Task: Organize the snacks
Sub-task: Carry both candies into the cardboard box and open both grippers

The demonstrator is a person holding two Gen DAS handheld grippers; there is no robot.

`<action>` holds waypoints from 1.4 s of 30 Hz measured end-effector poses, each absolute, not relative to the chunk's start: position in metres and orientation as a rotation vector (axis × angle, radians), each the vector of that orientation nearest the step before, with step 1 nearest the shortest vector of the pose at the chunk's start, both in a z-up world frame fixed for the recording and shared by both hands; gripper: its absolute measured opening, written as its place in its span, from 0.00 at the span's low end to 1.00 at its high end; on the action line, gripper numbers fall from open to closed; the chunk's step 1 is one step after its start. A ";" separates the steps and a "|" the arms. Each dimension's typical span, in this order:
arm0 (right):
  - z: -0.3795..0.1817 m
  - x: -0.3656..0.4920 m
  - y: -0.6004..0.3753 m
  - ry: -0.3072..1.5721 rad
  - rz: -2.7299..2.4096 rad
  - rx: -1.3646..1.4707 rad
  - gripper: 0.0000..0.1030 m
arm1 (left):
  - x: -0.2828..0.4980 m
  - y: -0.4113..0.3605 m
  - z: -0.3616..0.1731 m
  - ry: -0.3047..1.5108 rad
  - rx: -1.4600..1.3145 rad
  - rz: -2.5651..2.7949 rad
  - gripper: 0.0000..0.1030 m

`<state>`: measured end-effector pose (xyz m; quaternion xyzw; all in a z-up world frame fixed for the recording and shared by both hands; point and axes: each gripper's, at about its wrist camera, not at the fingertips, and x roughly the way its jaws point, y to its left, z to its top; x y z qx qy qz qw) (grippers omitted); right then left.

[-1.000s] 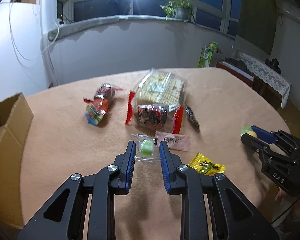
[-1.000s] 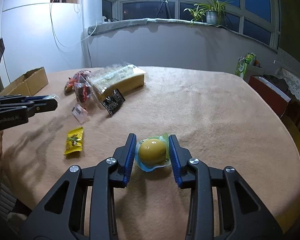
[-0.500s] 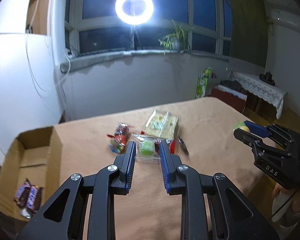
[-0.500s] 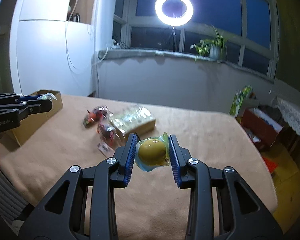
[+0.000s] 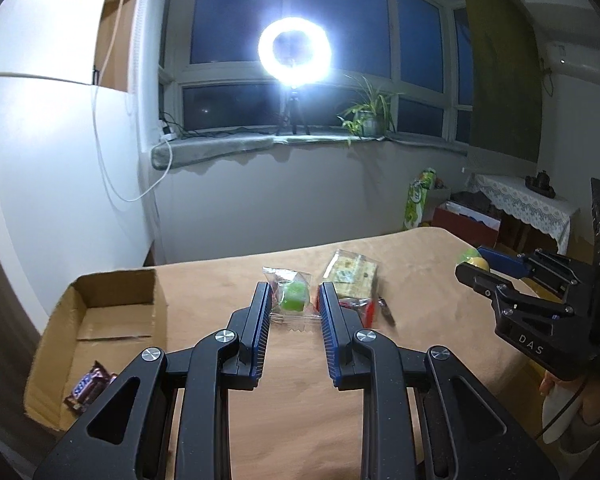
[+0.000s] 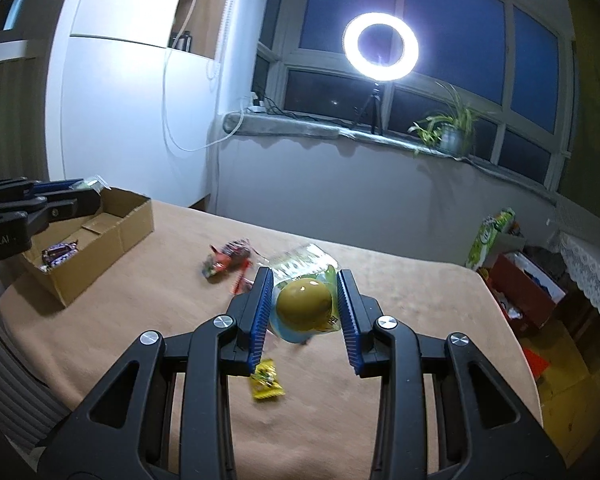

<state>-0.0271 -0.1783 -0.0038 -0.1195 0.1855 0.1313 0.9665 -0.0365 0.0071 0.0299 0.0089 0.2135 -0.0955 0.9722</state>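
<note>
cardboard box (image 5: 100, 320) at table (image 5: 228, 280) left edge, chocolate bars (image 5: 90, 386) inside | left gripper (image 5: 292, 304) above table, jaws pinching green candy packet (image 5: 293, 298) | cracker pack (image 5: 352, 272) mid-table | yellow sachet (image 6: 266, 380) near front edge | right gripper (image 6: 304, 304) aloft, jaws pinching yellow jelly cup (image 6: 305, 306)

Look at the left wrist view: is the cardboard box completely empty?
No. The cardboard box already holds wrapped chocolate bars lying on its floor near the front left corner.
</note>
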 end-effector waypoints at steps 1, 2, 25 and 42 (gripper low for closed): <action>-0.003 -0.026 -0.173 0.373 0.274 -0.246 0.33 | -0.038 0.009 0.030 0.429 0.015 -0.187 0.22; -0.002 -0.026 -0.167 0.371 0.282 -0.251 0.33 | -0.039 0.013 0.030 0.428 0.011 -0.183 0.22; 0.003 -0.024 -0.008 0.317 0.592 -0.330 0.33 | -0.062 0.123 0.016 0.443 -0.068 0.046 0.22; -0.026 0.000 0.076 0.367 0.760 -0.367 0.33 | -0.046 0.189 -0.019 0.532 -0.130 0.152 0.22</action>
